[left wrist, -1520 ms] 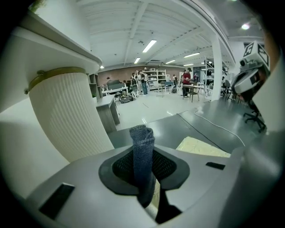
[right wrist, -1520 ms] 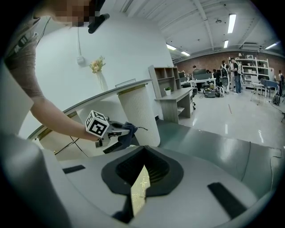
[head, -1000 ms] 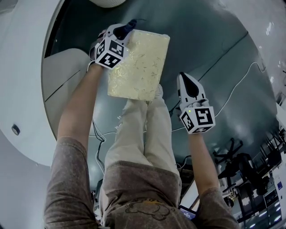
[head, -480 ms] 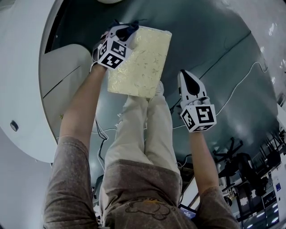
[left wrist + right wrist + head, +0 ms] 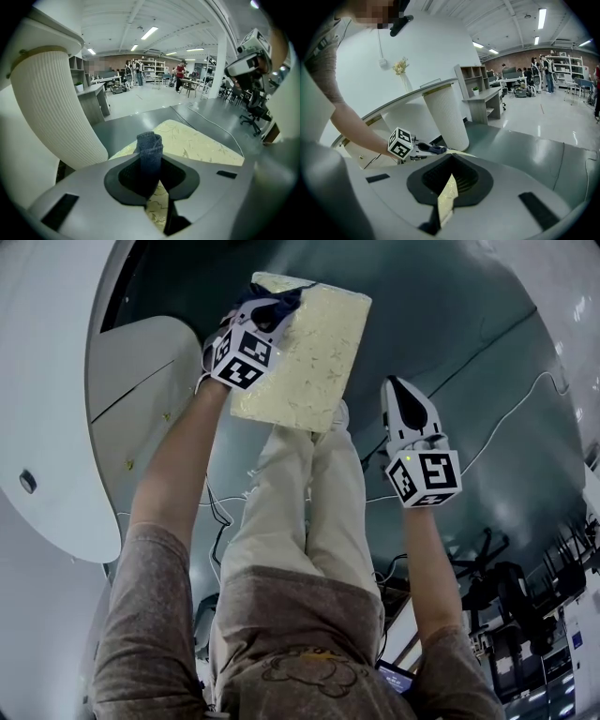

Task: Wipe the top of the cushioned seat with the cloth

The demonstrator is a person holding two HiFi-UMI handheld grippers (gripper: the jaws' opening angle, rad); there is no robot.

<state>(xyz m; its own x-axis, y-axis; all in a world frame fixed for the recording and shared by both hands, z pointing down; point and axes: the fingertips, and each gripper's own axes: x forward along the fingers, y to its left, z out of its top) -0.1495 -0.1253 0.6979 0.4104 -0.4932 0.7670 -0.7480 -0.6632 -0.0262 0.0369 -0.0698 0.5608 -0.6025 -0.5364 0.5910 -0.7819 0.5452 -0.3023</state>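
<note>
2 grippers over a floor cushion: the left gripper (image 5: 279, 302), jaws clamped on the dark cloth (image 5: 149, 149), sits atop the cushioned seat (image 5: 328, 345); the right gripper (image 5: 395, 386), jaws closed and empty, hangs just beside it.

Glossy grey floor (image 5: 534, 140), white ribbed column (image 5: 447, 117), grey shelf unit (image 5: 473, 75) just behind the column, strip lights (image 5: 542, 18) above, black office chairs (image 5: 253, 110) well apart from it.

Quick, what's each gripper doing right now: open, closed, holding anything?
Left gripper: closed on the dark blue cloth.
Right gripper: closed, holding nothing.
</note>
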